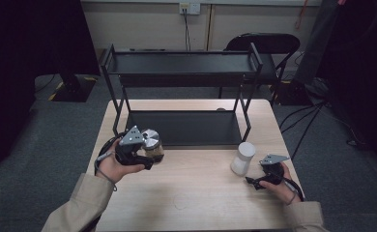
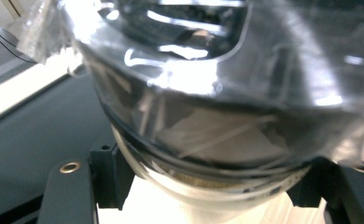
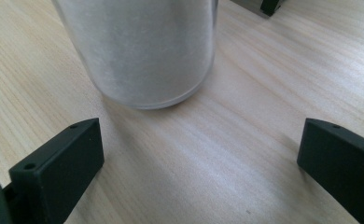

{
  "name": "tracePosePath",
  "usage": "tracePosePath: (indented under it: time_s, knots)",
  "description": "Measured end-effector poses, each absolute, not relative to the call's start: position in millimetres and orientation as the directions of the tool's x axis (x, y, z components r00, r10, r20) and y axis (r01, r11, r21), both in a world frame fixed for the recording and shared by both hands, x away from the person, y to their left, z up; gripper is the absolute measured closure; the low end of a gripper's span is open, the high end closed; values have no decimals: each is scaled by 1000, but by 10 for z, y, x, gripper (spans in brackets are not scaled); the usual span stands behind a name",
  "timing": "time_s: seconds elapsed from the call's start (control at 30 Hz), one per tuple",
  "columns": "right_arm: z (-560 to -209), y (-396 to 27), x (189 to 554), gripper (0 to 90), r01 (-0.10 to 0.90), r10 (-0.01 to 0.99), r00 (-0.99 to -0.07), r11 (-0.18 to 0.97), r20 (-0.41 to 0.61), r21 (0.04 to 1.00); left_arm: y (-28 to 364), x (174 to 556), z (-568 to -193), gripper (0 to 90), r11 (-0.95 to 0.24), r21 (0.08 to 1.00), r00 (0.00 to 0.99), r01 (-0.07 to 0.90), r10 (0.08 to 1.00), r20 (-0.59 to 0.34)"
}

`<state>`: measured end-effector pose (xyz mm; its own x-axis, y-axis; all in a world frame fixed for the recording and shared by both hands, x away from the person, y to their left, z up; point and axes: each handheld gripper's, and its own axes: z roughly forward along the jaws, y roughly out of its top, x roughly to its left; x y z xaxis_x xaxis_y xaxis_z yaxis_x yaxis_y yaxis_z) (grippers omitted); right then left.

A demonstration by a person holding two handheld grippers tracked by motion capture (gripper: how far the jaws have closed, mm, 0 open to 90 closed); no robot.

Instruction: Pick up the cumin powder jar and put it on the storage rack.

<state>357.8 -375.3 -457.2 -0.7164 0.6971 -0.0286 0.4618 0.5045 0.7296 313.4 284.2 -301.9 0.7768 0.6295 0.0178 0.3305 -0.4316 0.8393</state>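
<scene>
Wooden table [image 1: 196, 193], pale grain, matte. At its far half a black metal two-tier rack [image 1: 181, 65]: flat shelves, thin tube legs, raised end rails. Lower shelf [image 1: 186, 126] sits bare, right behind the held jar. Behind the table a black folding chair [image 1: 268, 46]; grey carpet floor [image 1: 46, 145]; cables trail at far right.

Left gripper [image 1: 150, 150] held off the table at the near-left, close to the rack's front left leg, jaws clamped on a glass jar [image 2: 208, 154]. The jar is round and clear with a shiny silver lid [image 1: 151, 137] and brownish contents inside; in the left gripper view it is blurred and full of reflections.

Right gripper [image 3: 199, 163] low over the table at the near-right, jaws spread wide with nothing between. Just ahead of it a white frosted cylinder [image 3: 138, 51] stands upright on the wood, smooth-walled and apart from both jaws
</scene>
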Motion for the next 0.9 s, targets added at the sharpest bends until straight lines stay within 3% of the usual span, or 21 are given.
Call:
tracePosePath:
  time_s: [0.9]
  knots:
    - [-4573, -3757, 3580, 0, 462, 697, -716, 502, -26, 731, 2725, 3604, -1938, 308, -431, 838, 743, 335, 668, 46]
